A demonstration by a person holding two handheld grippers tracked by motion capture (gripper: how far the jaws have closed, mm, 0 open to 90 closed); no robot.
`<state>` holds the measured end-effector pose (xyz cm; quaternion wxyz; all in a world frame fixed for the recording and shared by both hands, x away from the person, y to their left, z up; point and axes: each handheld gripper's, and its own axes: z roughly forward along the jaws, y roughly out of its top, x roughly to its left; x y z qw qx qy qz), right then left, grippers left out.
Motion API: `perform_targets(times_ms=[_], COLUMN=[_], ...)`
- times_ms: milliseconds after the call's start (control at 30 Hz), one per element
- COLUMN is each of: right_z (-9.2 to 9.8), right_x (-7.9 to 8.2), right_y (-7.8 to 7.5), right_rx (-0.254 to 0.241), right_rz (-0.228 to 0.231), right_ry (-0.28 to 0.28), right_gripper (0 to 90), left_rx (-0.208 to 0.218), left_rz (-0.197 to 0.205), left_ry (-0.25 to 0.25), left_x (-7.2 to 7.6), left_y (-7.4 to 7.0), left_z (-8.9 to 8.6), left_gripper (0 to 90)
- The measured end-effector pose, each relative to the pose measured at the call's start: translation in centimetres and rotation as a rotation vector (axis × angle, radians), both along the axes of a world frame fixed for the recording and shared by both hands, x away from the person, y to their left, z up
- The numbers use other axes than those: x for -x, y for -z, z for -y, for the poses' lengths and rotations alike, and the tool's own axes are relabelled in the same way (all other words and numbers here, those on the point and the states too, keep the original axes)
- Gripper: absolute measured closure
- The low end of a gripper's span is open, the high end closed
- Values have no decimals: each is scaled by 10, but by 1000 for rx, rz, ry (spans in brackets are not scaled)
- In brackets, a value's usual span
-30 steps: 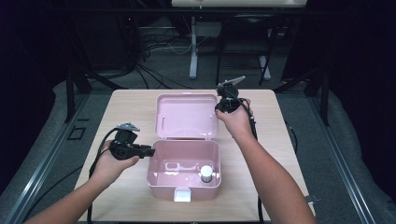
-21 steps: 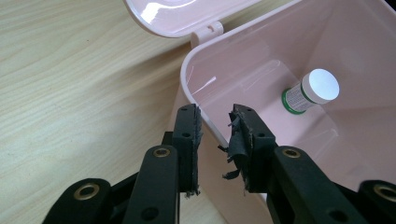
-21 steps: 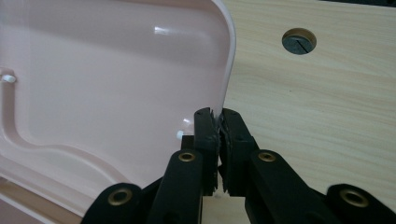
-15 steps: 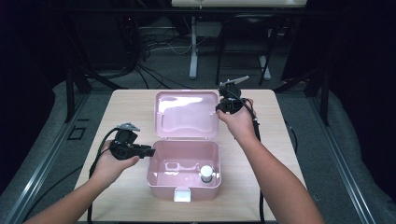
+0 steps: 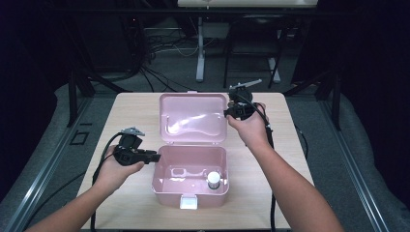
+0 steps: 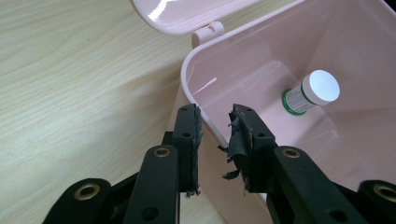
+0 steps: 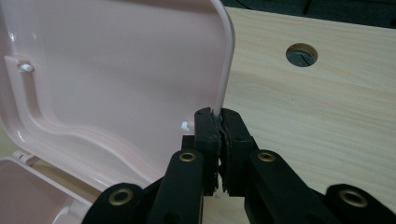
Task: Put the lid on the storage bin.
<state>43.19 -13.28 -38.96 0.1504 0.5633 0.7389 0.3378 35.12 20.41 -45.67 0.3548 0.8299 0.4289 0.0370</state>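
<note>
High view: pink box (image 5: 191, 180) open mid-table, both grippers on it.
L gripper (image 6: 214, 130) straddles box's left wall, jaws part spread, one pad each side, not pressing. R gripper (image 7: 219, 122) pinches lid (image 5: 193, 117) at its right edge, jaws pressed together on the rim; lid stands tilted back. Small white-capped bottle (image 6: 312, 92) lies inside box, near right wall.

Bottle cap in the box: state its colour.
White; the bottle cap shows best in the left gripper view.
</note>
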Motion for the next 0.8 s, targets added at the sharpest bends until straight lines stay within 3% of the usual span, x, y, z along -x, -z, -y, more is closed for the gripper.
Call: perform_targets(times_ms=[800], right_z=[5], right_x=[24], right_y=[-7], right_rx=[-25], right_rz=[71], right_ry=[-39], right_gripper=[872], left_rx=[0], left_rz=[-4], left_ry=[-7], left_x=[0], left_y=[0], left_z=[0], left_gripper=[727])
